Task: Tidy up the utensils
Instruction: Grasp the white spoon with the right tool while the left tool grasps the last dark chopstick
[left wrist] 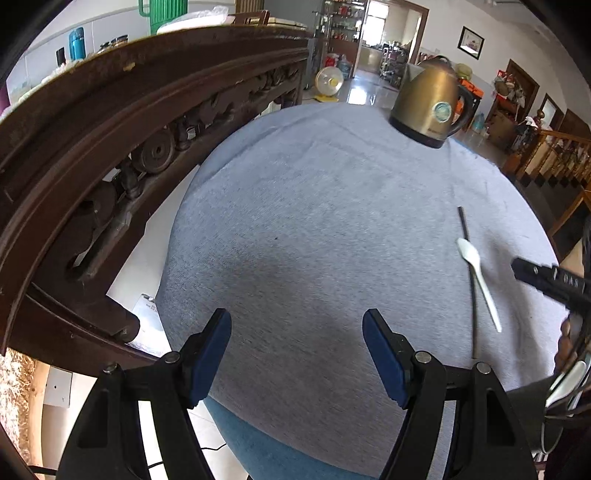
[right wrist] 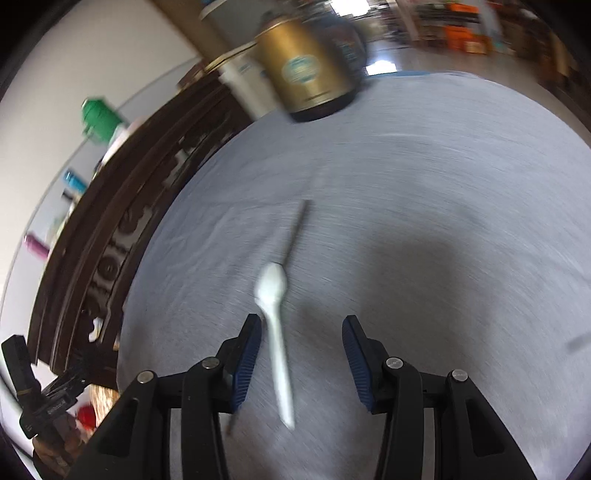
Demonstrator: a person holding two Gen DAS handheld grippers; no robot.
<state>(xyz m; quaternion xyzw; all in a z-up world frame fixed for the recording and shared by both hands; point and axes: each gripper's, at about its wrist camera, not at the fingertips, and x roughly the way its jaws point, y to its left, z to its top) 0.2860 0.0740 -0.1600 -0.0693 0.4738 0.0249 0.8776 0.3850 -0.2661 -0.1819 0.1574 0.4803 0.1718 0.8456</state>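
A white plastic spoon (right wrist: 275,317) lies on the grey cloth (right wrist: 424,184), its bowl pointing away, crossing a thin dark chopstick (right wrist: 297,229). My right gripper (right wrist: 301,328) is open just above them, the spoon handle lying between its fingers; this view is blurred. In the left wrist view the spoon (left wrist: 478,277) and the chopstick (left wrist: 469,258) lie at the right, with the right gripper's finger (left wrist: 546,278) beside them. My left gripper (left wrist: 297,325) is open and empty over the cloth near the front edge.
A brass electric kettle (left wrist: 428,99) stands at the far side of the cloth. A dark carved wooden table (left wrist: 110,147) runs along the left, with a green jug (left wrist: 162,14) on top. The floor drops off past the cloth edges.
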